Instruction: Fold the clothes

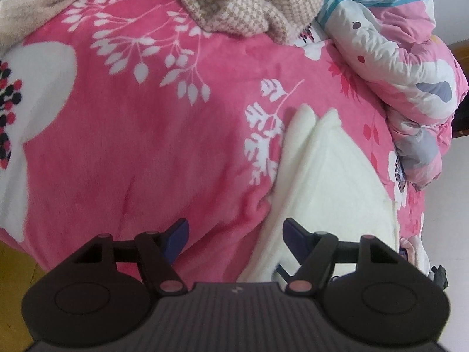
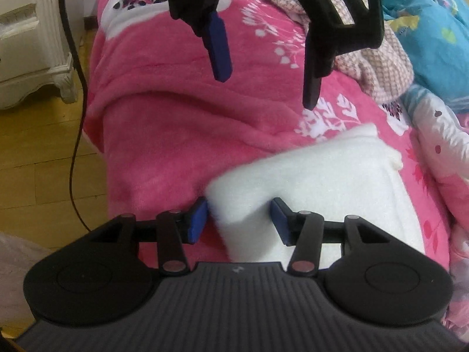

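The white fleece garment (image 2: 319, 182) lies in a compact, seemingly doubled-over shape on the pink blanket (image 1: 152, 152), both the left gripper (image 1: 236, 236) and right gripper (image 2: 239, 220) spread and empty above it, fitting either mid-fold or finished, though blur hides its layers.

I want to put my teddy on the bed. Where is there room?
The big bare patch of pink blanket is free, left of the white garment and below the checked cloth. The right edge is crowded by the bunched quilt. Both open tools hover near the garment.
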